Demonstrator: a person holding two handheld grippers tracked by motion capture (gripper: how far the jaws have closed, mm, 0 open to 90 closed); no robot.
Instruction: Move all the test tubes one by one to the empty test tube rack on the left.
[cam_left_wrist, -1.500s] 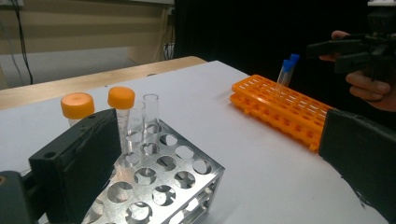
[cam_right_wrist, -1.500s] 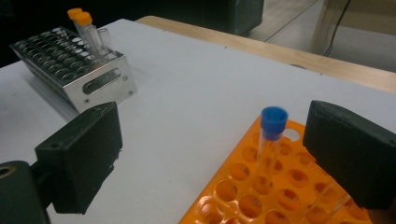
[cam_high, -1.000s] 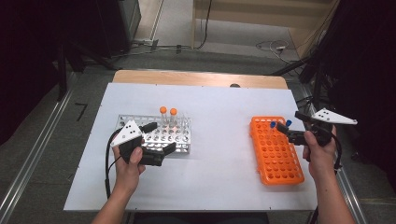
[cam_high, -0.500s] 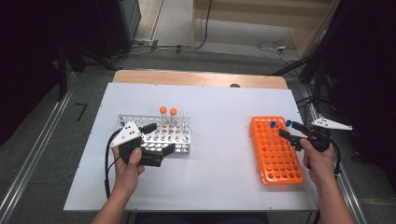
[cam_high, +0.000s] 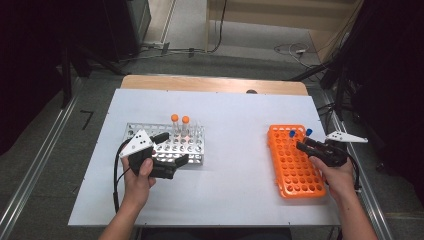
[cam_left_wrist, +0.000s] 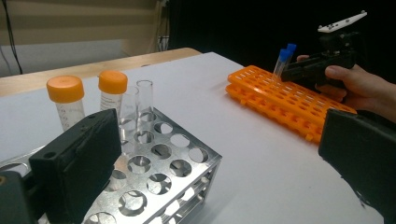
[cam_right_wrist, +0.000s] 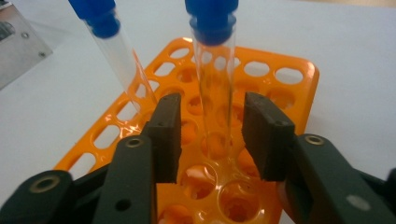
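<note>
White tabletop (cam_high: 235, 120) with two tube racks set well apart, a gripper at each.

Near the table's right edge, the right gripper (cam_right_wrist: 212, 135) hovers over the far end of the orange rack (cam_high: 295, 160), its jaws parted narrowly on either side of a blue-capped tube (cam_right_wrist: 212, 70) standing in a hole, with a gap between each pad and the glass; a second blue-capped tube (cam_right_wrist: 109, 42) leans just beside it. Toward the left edge, the left gripper (cam_high: 167, 162) rests at the near side of the metal rack (cam_high: 172, 145), jaws wide apart and holding nothing. Two orange-capped tubes (cam_high: 180, 125) stand at that rack's far edge. Bare table lies open between the racks.
</note>
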